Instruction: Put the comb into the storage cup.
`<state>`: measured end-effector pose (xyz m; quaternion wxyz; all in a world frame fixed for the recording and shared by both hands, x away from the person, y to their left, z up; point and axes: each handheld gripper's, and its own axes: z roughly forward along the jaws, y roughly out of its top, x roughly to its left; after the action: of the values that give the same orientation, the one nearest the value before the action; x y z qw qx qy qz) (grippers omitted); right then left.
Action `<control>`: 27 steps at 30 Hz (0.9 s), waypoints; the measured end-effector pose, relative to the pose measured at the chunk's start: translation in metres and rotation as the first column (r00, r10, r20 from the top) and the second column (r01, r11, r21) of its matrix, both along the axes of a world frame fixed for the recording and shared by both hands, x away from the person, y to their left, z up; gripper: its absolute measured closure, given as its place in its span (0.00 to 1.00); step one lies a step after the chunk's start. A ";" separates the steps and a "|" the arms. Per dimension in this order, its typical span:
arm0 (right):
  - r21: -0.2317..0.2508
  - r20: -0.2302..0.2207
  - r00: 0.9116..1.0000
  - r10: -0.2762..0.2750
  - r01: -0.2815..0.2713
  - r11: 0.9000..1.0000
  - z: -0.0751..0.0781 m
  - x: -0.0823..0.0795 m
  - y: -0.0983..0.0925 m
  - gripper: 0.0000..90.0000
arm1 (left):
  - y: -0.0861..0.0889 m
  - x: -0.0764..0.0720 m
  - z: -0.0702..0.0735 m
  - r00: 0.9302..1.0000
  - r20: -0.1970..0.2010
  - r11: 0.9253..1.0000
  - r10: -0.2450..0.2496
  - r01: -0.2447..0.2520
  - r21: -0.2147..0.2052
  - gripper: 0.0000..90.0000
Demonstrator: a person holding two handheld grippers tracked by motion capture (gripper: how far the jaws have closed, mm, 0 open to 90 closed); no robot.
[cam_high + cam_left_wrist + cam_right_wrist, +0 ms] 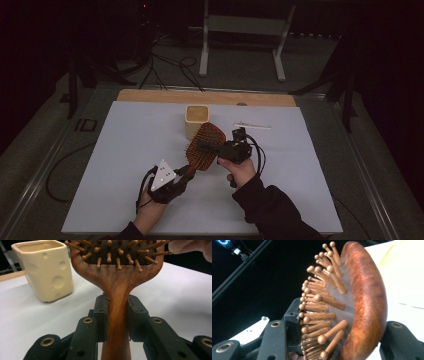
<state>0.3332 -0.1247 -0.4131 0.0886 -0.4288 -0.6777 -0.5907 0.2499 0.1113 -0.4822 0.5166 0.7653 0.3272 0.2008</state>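
Observation:
A wooden paddle hairbrush with round-tipped wooden pins is held above the white mat between both grippers. My left gripper is shut on its handle; in the left gripper view both pads press the sides of the handle just below the head. My right gripper comes in from the right across the brush head. In the right gripper view one jaw lies against the pins and the other against the head's curved wooden back, so that gripper is shut on the head.
A cream square cup with round dimples stands just behind the brush, seen also in the left gripper view. A thin white stick lies to the back right. The white mat covers the table. Cables and a white frame sit on the floor beyond.

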 end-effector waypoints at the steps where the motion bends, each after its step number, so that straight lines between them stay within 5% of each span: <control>1: -0.002 0.002 1.000 -0.003 0.003 1.000 0.001 -0.001 0.000 0.53 | 0.000 0.000 0.000 1.000 0.000 1.000 -0.001 0.001 -0.001 0.81; 5: -0.017 0.022 1.000 0.006 -0.006 1.000 0.004 -0.003 0.002 0.54 | -0.001 0.000 0.000 1.000 0.000 1.000 -0.003 0.003 0.002 0.81; 9: -0.049 0.059 0.998 0.029 -0.026 0.998 0.007 -0.004 0.003 0.56 | 0.000 0.005 0.000 0.999 -0.041 0.999 -0.036 0.035 -0.018 0.79; 14: -0.069 0.096 0.994 0.055 -0.048 0.996 0.014 -0.005 0.005 0.56 | -0.001 0.008 -0.001 0.996 -0.087 0.999 -0.036 0.034 -0.018 0.52; 21: -0.084 0.138 0.989 0.053 -0.041 0.996 0.026 -0.005 0.002 0.56 | 0.004 0.010 0.002 0.994 -0.100 0.999 -0.031 0.027 -0.039 0.39; 27: -0.101 0.172 0.984 0.044 -0.027 0.995 0.035 -0.005 -0.002 0.56 | 0.003 0.009 0.005 0.995 -0.093 1.000 -0.025 0.025 0.003 0.22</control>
<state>0.3284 -0.1268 -0.3782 0.0184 -0.3673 -0.7186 -0.5902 0.2591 0.1140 -0.4771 0.5017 0.7790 0.3408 0.1592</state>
